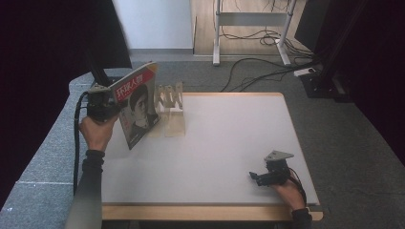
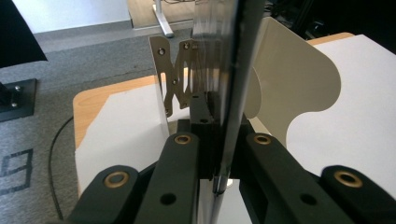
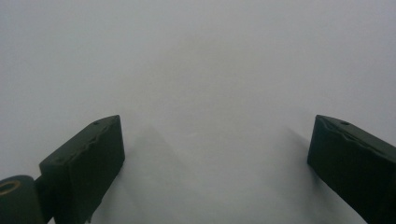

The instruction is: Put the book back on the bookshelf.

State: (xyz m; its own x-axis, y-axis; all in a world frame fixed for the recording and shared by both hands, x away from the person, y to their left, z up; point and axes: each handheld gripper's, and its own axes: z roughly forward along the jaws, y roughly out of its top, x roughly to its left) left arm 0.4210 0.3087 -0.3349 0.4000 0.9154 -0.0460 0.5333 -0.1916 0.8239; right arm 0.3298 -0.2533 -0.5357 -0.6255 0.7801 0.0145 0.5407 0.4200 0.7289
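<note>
While the left gripper [image 1: 107, 107] is held above the far-left corner of the white-topped wooden table [image 1: 229, 143], its black jaws are clamped on a thin glossy magazine with a red masthead and a portrait cover [image 1: 138, 107]. That magazine stands nearly upright, raised off the surface at the table's left edge, cover facing the near side. From the left gripper view the magazine [image 2: 233, 93] appears edge-on, running straight up between the two closed jaws of the gripper [image 2: 219, 168]. Just beside it, toward the far edge, stands a cream-coloured metal expanding book rack with riveted scissor links [image 1: 172, 102]; the rack's rounded end plates and crossed links [image 2: 175, 77] rise directly behind the magazine, whether touching cannot be told. The right gripper [image 1: 260, 177] rests low at the near-right corner of the table, well apart from the magazine. Its jaws stand wide apart with nothing between them, bare white tabletop [image 3: 210, 70] showing in the gap.
</note>
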